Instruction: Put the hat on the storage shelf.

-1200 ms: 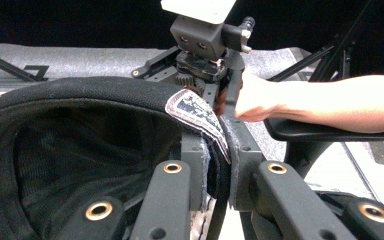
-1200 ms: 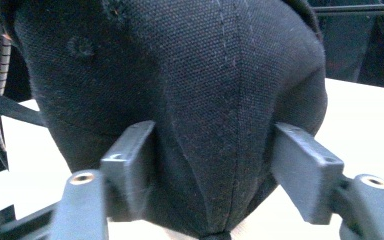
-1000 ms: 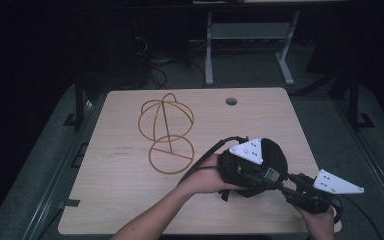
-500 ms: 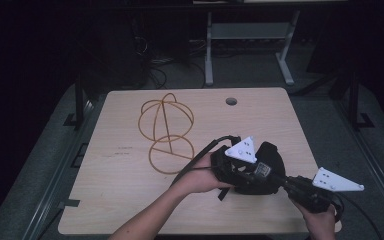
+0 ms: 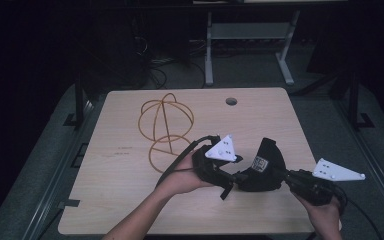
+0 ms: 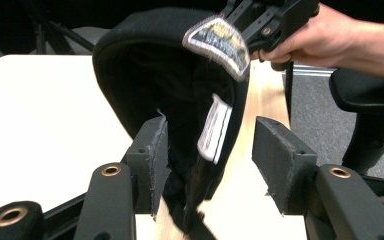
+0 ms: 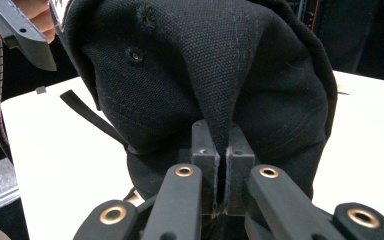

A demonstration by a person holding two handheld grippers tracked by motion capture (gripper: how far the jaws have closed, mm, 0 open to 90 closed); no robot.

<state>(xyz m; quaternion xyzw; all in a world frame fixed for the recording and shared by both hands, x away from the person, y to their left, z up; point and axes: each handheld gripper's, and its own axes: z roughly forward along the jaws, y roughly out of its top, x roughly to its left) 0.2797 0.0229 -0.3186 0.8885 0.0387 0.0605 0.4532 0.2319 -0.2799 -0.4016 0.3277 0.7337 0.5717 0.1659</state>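
Since the earlier shot our left gripper (image 5: 228,181) has slid a bit left and let go: its jaws have just been opening, and the black cap (image 5: 264,167) that was bunched up against it now hangs out more to the right of it.

Nearest to us in the left gripper view, the two pads stand at a middling width, with the lower edge of the cap (image 6: 180,95) hanging down between them. The left pad (image 6: 152,155) is just about at the fabric, maybe brushing it, but the right one (image 6: 277,162) is clearly apart from it, so nothing is pinched there. A white tag (image 6: 215,127) on the inside of the cap dangles in the gap, and a woven patch (image 6: 220,45) sits higher up on the rim.

On our right side, the right gripper (image 7: 221,155) is clamped tight on a fold of the cap's cloth (image 7: 205,75), pads nearly meeting with just the fabric squeezed between them. The cap is held up off the wooden table (image 5: 130,200) that way, near its right front part.

Farther back on the table sits a wire ball frame (image 5: 165,125), well apart from the cap, and beyond it a round hole (image 5: 231,101) in the tabletop.
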